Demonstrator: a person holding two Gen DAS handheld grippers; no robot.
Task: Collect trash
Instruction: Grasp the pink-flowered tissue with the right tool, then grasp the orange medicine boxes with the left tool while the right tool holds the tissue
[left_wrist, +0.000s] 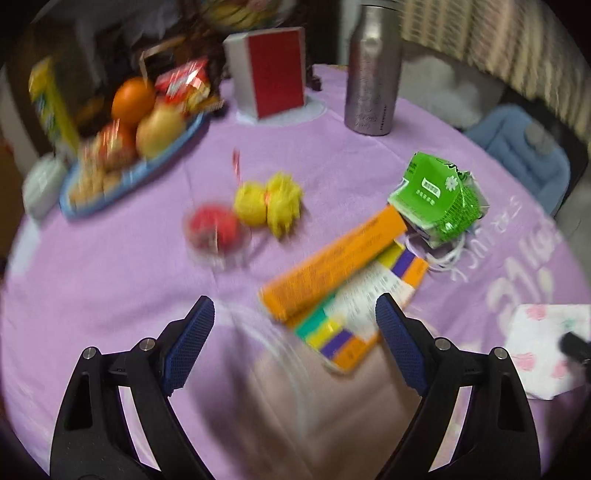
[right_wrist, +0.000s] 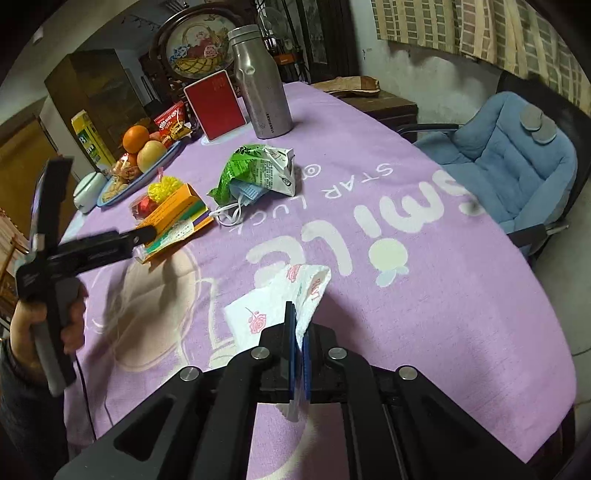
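My right gripper (right_wrist: 300, 334) is shut on a white napkin with pink roses (right_wrist: 273, 306), lifting one edge off the purple tablecloth; the napkin also shows in the left wrist view (left_wrist: 546, 347). My left gripper (left_wrist: 295, 321) is open and empty, just short of an orange medicine box (left_wrist: 332, 266) lying on a colourful box (left_wrist: 365, 314). Both boxes also show in the right wrist view (right_wrist: 173, 218). A crumpled green-and-white carton (left_wrist: 436, 195) lies beyond them on a blue face mask (right_wrist: 245, 192). Yellow mesh balls (left_wrist: 269, 201) and a red wrapper (left_wrist: 212, 229) lie mid-table.
A blue fruit tray (left_wrist: 96, 206) with an orange and apples sits far left. A red-faced box (left_wrist: 273, 72) and a steel bottle (left_wrist: 373, 70) stand at the back. A blue cushioned chair (right_wrist: 506, 155) stands beside the table on the right.
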